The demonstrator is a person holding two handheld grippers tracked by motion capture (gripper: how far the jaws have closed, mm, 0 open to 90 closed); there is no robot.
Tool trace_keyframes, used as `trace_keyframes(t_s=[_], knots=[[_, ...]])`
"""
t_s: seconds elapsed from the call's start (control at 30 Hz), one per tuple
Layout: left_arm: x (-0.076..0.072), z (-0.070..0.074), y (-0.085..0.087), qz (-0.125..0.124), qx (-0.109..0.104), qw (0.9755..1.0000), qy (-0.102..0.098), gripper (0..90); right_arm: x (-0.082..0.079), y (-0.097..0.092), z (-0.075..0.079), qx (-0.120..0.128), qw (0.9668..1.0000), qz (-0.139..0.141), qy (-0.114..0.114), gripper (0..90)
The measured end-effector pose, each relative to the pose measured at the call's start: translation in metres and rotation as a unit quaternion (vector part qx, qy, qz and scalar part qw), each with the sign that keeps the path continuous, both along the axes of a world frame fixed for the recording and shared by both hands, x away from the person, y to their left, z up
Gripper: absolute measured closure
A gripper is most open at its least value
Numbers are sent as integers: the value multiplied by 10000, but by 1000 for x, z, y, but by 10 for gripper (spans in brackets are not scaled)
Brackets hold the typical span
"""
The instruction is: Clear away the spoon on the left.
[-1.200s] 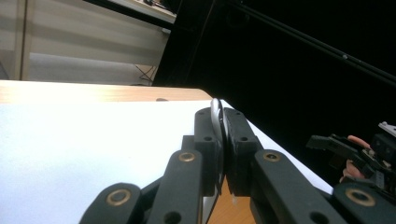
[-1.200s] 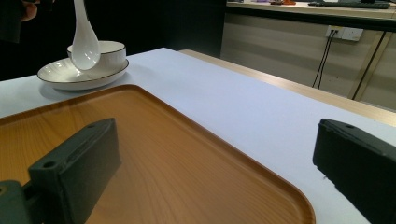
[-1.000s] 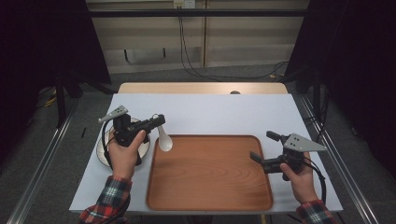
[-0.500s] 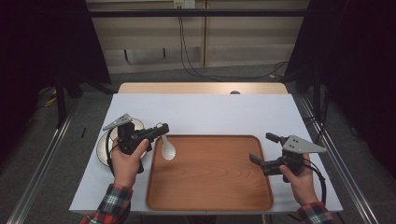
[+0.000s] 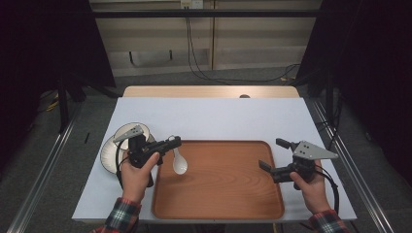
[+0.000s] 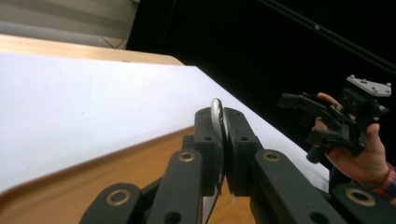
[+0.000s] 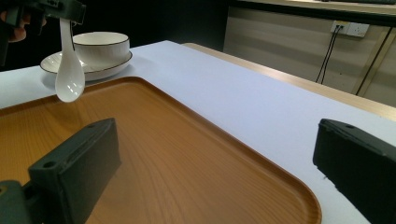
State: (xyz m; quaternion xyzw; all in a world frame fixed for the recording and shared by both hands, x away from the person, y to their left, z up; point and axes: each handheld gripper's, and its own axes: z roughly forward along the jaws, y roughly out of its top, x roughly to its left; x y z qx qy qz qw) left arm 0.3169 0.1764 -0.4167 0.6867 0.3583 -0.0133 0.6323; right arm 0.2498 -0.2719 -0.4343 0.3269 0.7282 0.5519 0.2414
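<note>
High view: white spoon [image 5: 179,162] pinched by its handle in the left hand-held gripper [image 5: 171,142], bowl end hanging down over the near-left corner of the wooden tray [image 5: 228,194]. Spoon lifted, then, and carried to the tray, but not yet laid down; whether the tip touches the wood cannot be told from above. Just left of the tray, a bowl on a plate [image 5: 111,154], partly hidden behind the left hand [image 5: 136,177]. Right hand-held gripper [image 5: 272,156] held by the right hand [image 5: 311,187] at the tray's right edge, jaws spread, gripping nothing. Everything resting on the white bench [image 5: 214,119].

Left gripper view: jaws pressed together on the thin edge of the spoon handle [image 6: 216,122], tray wood below and the bench beyond it. Other hand-held gripper [image 6: 306,119] seen far across the tray, held aloft.

Right gripper view: own two jaws wide apart over the tray [image 7: 177,158], nothing between them. At the tray's far-left corner, spoon [image 7: 69,70] dangling upright, clear of the tray surface with a gap beneath. Behind the tray, bowl [image 7: 101,46] seated on its plate [image 7: 88,70].

Judged progress: pickup and carry done; lowering and release onto the tray left, and likely bowl and plate to follow.
</note>
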Motion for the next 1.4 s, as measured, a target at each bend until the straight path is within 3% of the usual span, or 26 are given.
trace_keyframes(t_s=[0.03,0.53,0.57,1.1,1.4], knots=[[-1,-1,-2,22,-68,10000,44,849,0,0,0,-1,10000,3,8,4],[-11,-21,-6,-181,149,9995,216,848,0,0,0,-39,10000,69,-13,5],[-12,-21,-6,-204,237,9993,204,848,0,0,0,-45,10000,70,-7,5],[-17,-29,-16,-361,188,9988,273,836,0,1,-1,-68,10000,65,7,5],[-15,-35,-15,-248,593,9978,178,780,1,1,-2,-83,10000,43,8,6]])
